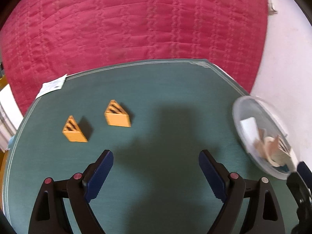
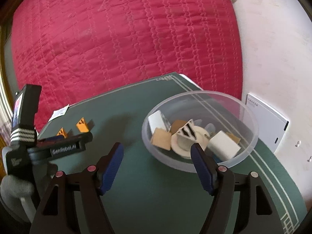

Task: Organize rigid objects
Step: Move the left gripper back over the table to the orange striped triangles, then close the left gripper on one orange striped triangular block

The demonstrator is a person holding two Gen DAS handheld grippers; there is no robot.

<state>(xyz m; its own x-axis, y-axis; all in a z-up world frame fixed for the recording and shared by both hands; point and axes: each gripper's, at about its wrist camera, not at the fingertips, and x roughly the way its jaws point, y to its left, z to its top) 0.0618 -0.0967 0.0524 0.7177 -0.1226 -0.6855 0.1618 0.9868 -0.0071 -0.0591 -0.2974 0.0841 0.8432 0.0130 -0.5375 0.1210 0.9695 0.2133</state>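
Two orange triangular blocks lie on the green mat: the near one at left, the far one a little right of it. My left gripper hovers open over bare mat, below and right of both blocks, nothing between its blue pads. A clear plastic bowl holds white, tan and cream blocks, among them a white triangular one. My right gripper is open at the bowl's near rim, with nothing between its fingers. The same bowl shows at the right of the left wrist view.
A red quilted bedspread lies beyond the mat. A white paper slip sits at the mat's far left corner. A white box lies right of the bowl. The left gripper's body fills the right wrist view's left side.
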